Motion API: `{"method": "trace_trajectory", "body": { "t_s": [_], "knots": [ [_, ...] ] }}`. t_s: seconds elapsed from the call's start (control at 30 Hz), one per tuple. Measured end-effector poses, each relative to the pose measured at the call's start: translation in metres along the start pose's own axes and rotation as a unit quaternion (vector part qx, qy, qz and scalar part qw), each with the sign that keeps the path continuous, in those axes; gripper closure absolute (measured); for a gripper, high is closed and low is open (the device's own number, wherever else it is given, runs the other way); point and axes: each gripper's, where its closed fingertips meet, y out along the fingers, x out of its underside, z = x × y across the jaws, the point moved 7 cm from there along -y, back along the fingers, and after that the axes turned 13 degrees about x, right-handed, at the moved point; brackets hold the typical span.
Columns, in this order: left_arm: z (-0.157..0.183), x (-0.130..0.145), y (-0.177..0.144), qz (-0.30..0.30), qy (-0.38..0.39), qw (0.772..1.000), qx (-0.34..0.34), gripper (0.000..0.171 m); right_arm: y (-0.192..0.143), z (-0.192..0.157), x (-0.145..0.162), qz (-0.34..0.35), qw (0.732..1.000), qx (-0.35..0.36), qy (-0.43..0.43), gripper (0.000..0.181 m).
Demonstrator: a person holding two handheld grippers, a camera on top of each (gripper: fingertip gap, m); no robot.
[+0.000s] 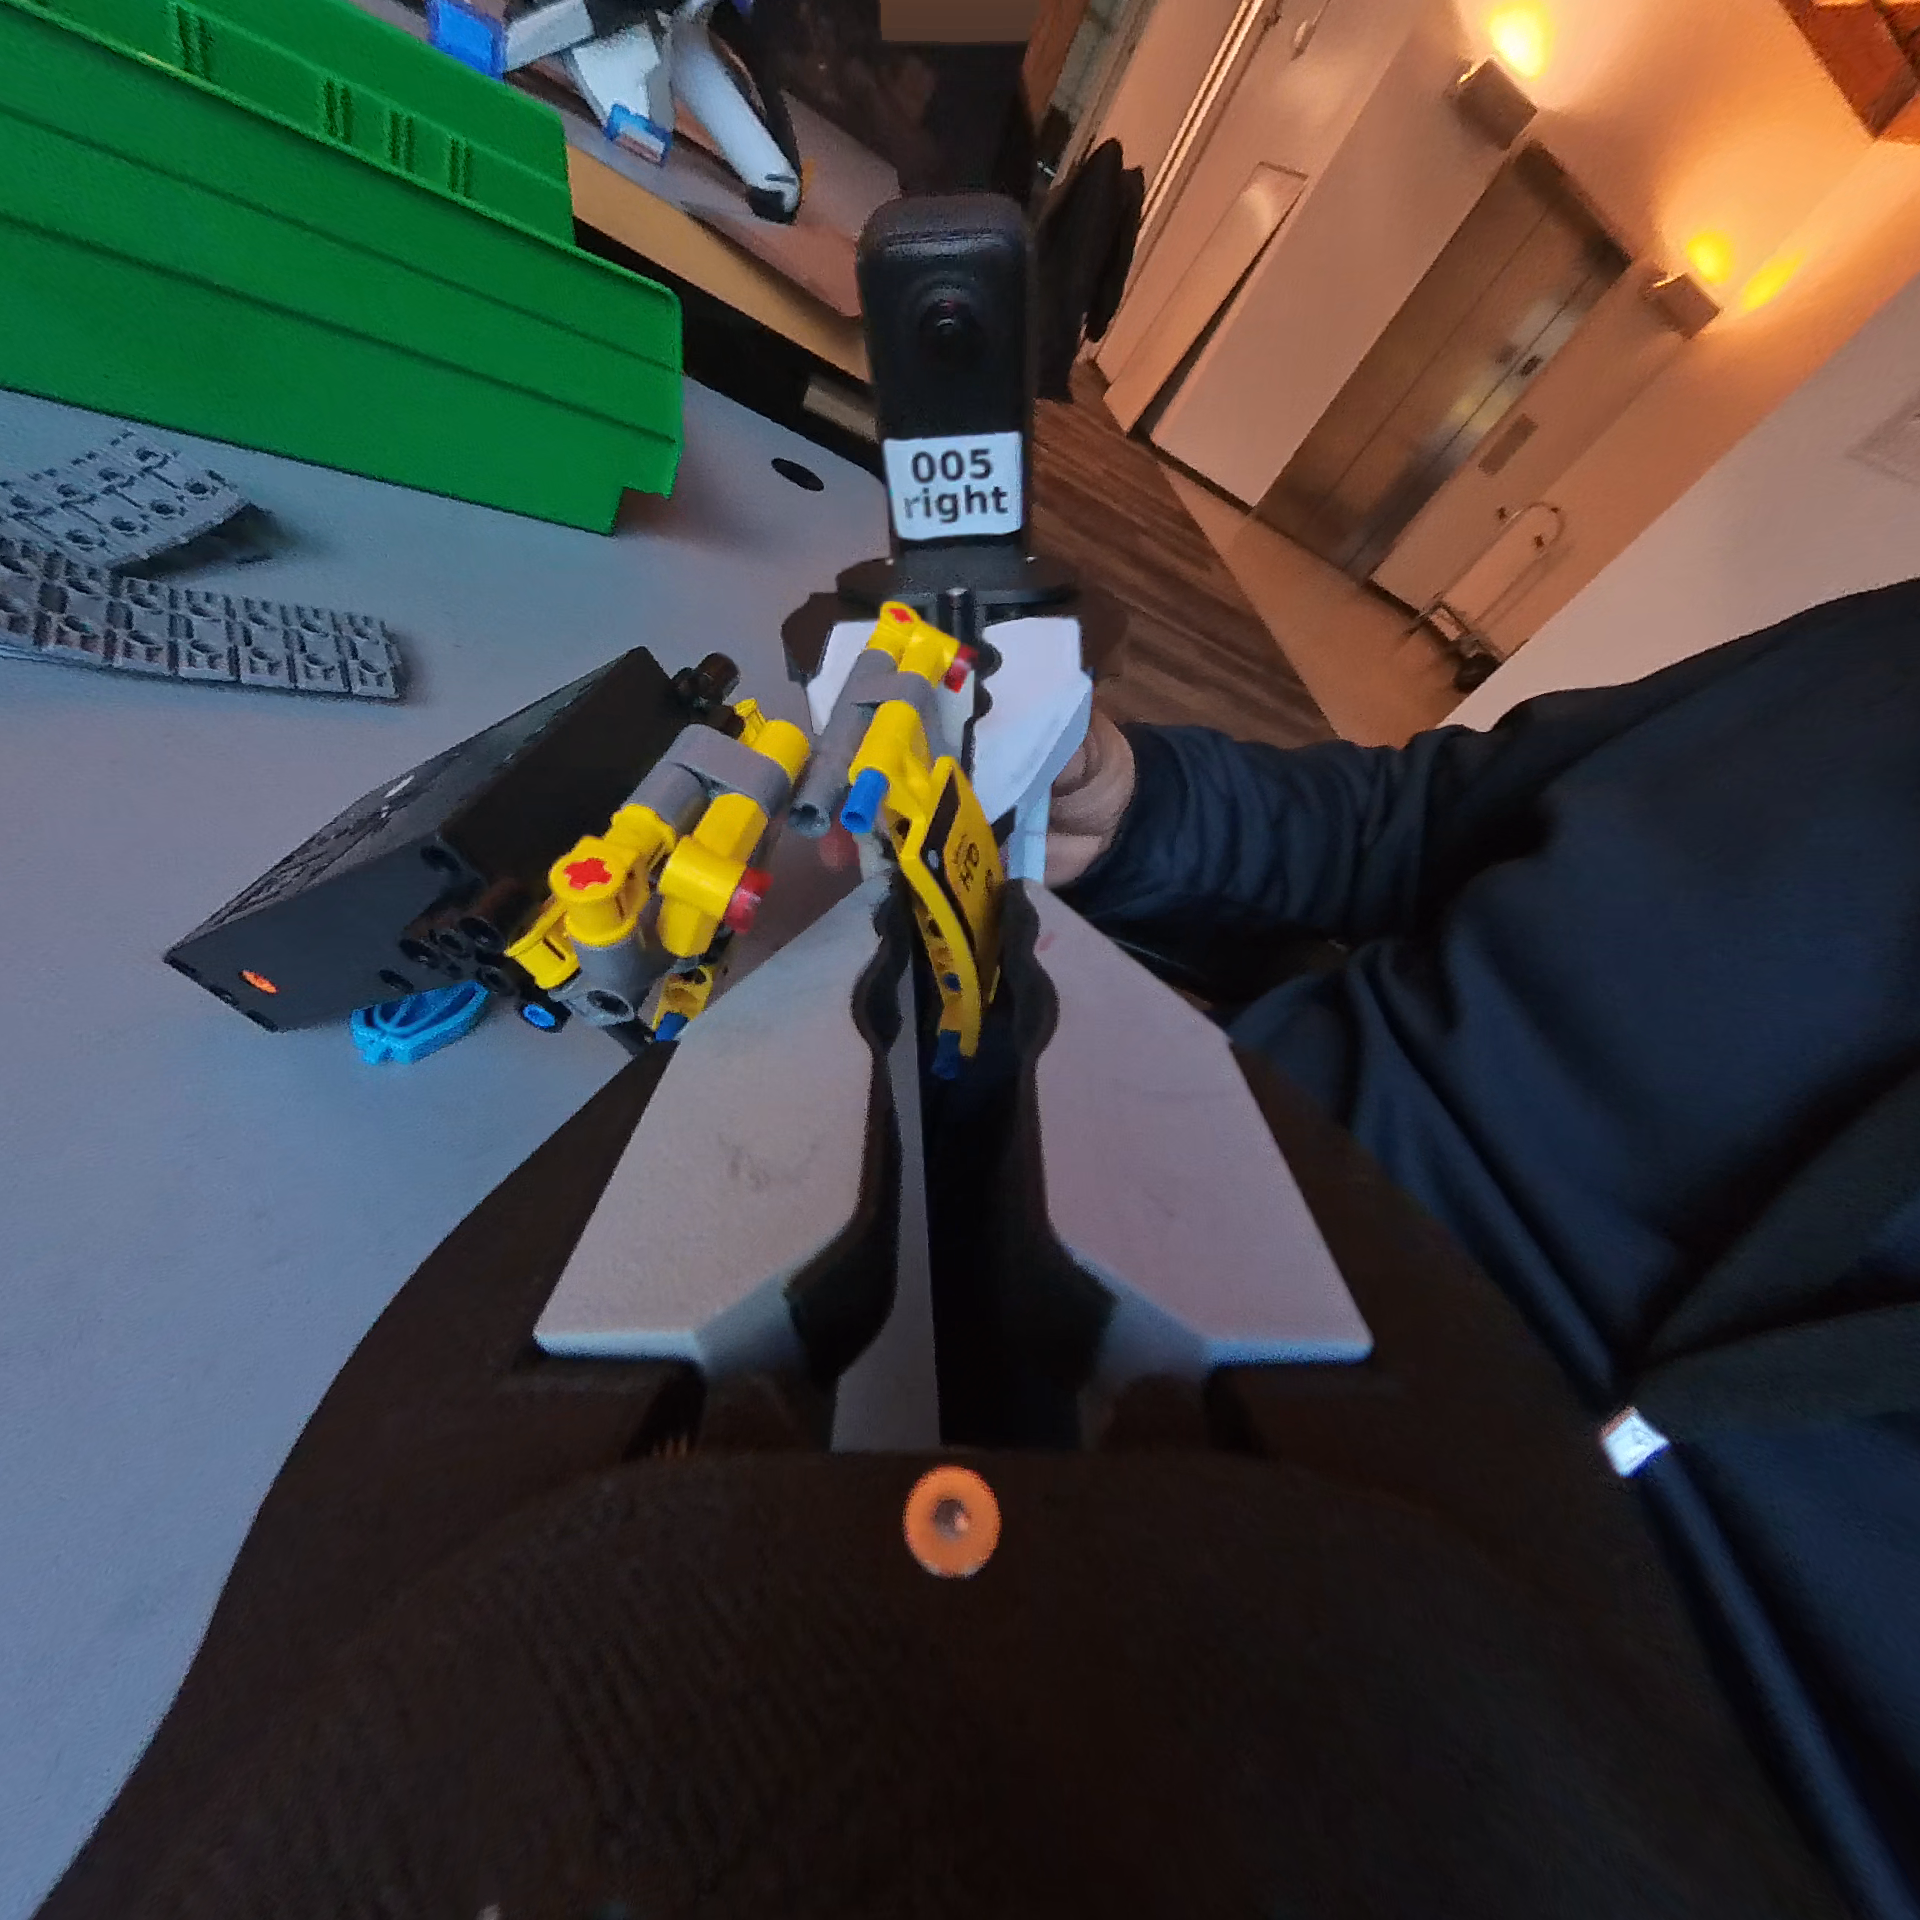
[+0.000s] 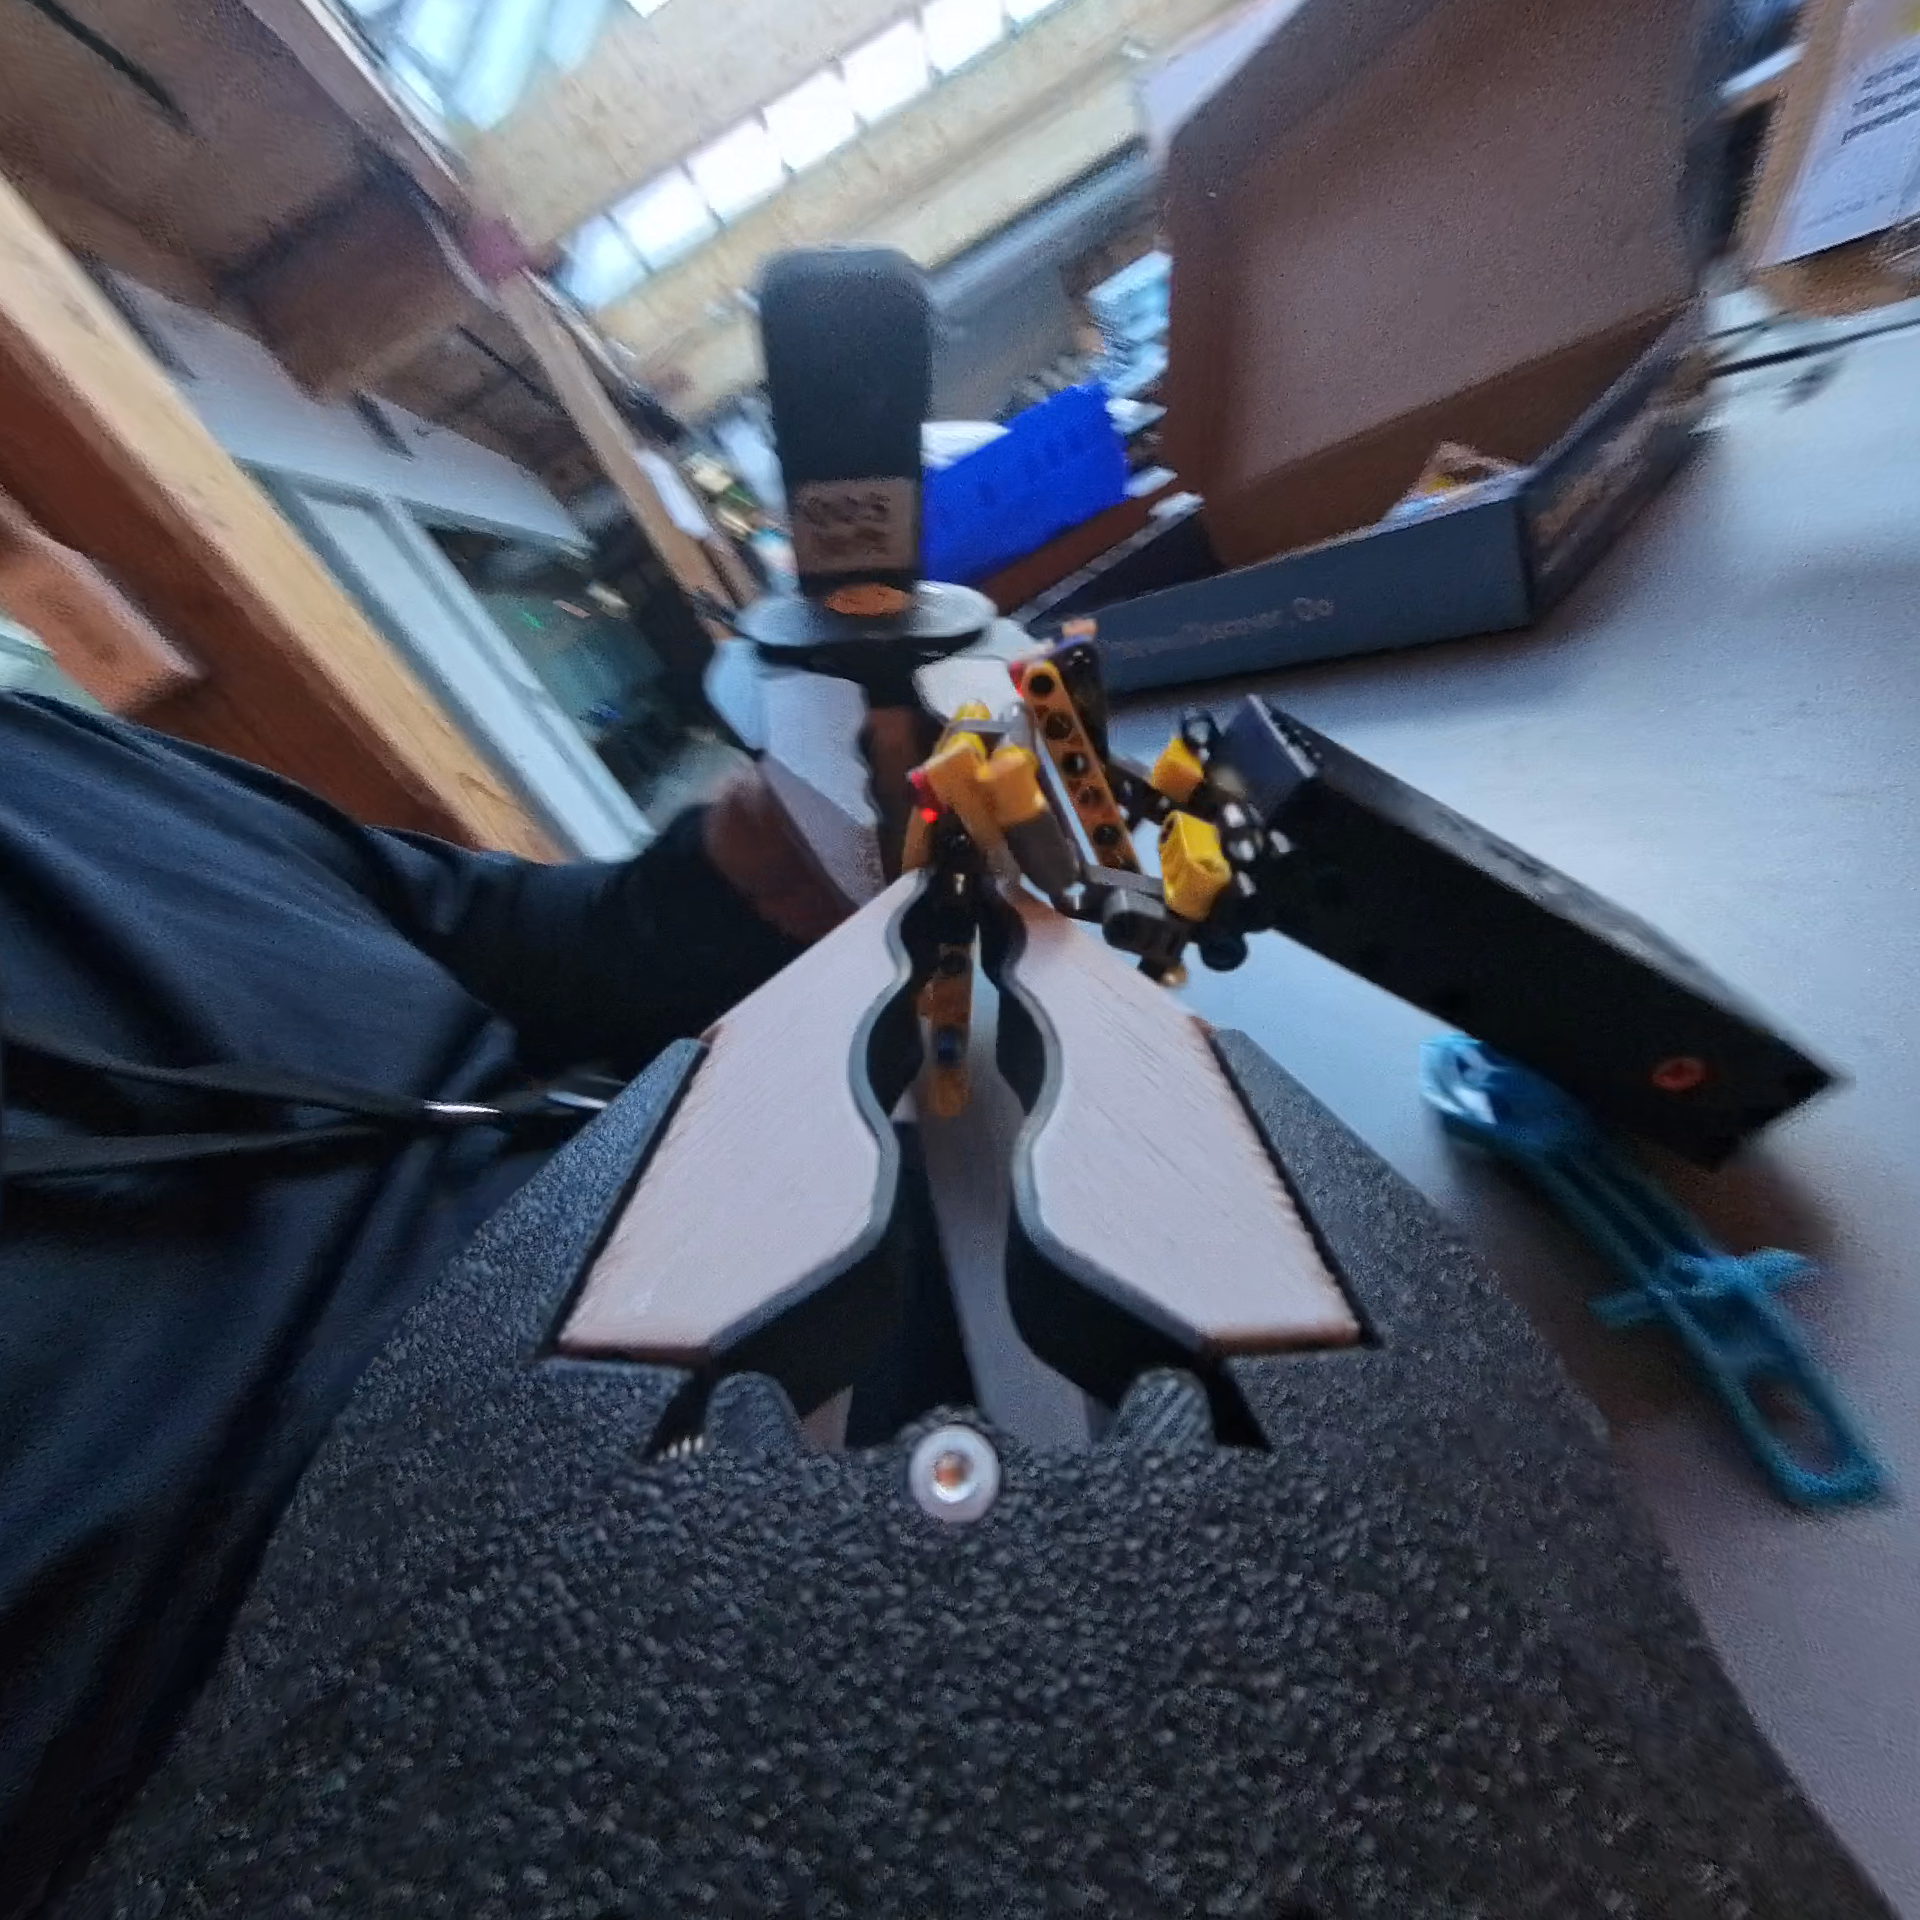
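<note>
- The left hand-held gripper (image 1: 951, 914) is closed on the curved yellow panel of a small yellow-and-grey plastic building-brick assembly (image 1: 961, 862), held above the grey surface (image 1: 208, 1247).
- The right hand-held gripper (image 2: 951, 914) faces it from the other side. Its jaws are clamped on a thin yellow-and-black strip that looks to be the far end of the same assembly, so both seem to hold one piece between them.
- A long black rectangular plastic box (image 1: 416, 862) lies just beside them on the surface. A cluster of yellow and grey connectors with red axle ends (image 1: 665, 883) is fixed at its near end.
- The held assembly is very close to that cluster. Whether the two are joined or only near each other cannot be told, because the right wrist view is blurred at that spot.
- Only the left wrist view shows:
  - stacked green plastic bins (image 1: 312, 291);
  - flat grey studded plates (image 1: 187, 623);
  - the person's hand (image 1: 1091, 800) on the right hand-held gripper's grip.
- Only the right wrist view shows:
  - an orange perforated beam (image 2: 1070, 769) that appears linked by black links towards the box;
  - a dark-blue flat carton (image 2: 1351, 613);
  - a brown cardboard box (image 2: 1403, 260) behind it.
- A blue plastic lattice tool (image 2: 1662, 1278) shows at full length in the right wrist view. In the left wrist view only its end shows by the box.
</note>
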Motion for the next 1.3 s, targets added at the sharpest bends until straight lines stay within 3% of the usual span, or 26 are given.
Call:
{"method": "trace_trajectory", "body": {
  "t_s": [0.1, 0.17, 0.33, 0.4, 0.47, 0.5, 0.53, 0.6, 0.67, 0.73, 0.87, 1.0, 1.13, 1.3],
  "knots": [
    [-0.003, 0.002, -0.003, -0.014, 0.017, 0.998, -0.065, 0.158, 0.0, -0.004, -0.006, -0.011, 0.998, 0.053, -0.044, 0.179],
    [-0.001, -0.001, -0.007, 0.025, -0.002, 0.998, -0.054, 0.159, 0.001, -0.001, -0.005, -0.012, 0.997, 0.068, -0.042, 0.179],
    [-0.004, 0.005, -0.008, 0.029, 0.028, 0.993, -0.108, 0.159, 0.001, 0.003, -0.001, -0.021, 0.996, 0.081, -0.038, 0.178],
    [-0.004, 0.005, -0.014, 0.046, 0.035, 0.99, -0.13, 0.16, -0.035, 0.022, -0.014, 0.036, 0.993, 0.109, -0.002, 0.181],
    [-0.007, -0.009, -0.071, 0.129, 0.049, 0.967, -0.215, 0.16, -0.064, 0.037, -0.025, 0.075, 0.989, 0.129, 0.011, 0.181],
    [-0.002, -0.015, -0.095, 0.168, 0.048, 0.963, -0.206, 0.161, -0.057, 0.035, -0.026, 0.059, 0.99, 0.126, -0.003, 0.181],
    [-0.001, -0.014, -0.096, 0.134, 0.048, 0.969, -0.204, 0.16, -0.043, 0.03, -0.024, 0.036, 0.992, 0.123, -0.021, 0.181],
    [0.001, -0.007, -0.06, 0.063, 0.07, 0.977, -0.194, 0.159, -0.017, 0.017, -0.016, -0.009, 0.993, 0.105, -0.06, 0.181],
    [0.001, -0.007, -0.038, 0.048, 0.075, 0.981, -0.171, 0.159, -0.008, 0.013, -0.009, -0.05, 0.988, 0.111, -0.093, 0.181],
    [-0.008, 0.001, -0.038, 0.031, 0.055, 0.984, -0.165, 0.158, -0.012, 0.016, -0.006, -0.088, 0.985, 0.113, -0.1, 0.181],
    [-0.025, 0.025, -0.055, 0.028, -0.036, 0.988, -0.144, 0.158, -0.025, 0.032, -0.01, -0.098, 0.982, 0.131, -0.09, 0.181],
    [-0.028, 0.031, -0.059, 0.042, -0.077, 0.989, -0.115, 0.158, -0.028, 0.037, -0.012, -0.089, 0.984, 0.132, -0.079, 0.181],
    [-0.032, 0.033, -0.059, 0.008, -0.073, 0.989, -0.127, 0.157, -0.03, 0.052, -0.02, -0.088, 0.974, 0.184, -0.1, 0.179],
    [-0.034, 0.033, -0.06, 0.001, -0.068, 0.987, -0.144, 0.157, -0.028, 0.058, -0.021, -0.075, 0.978, 0.179, -0.07, 0.178]
  ]
}}
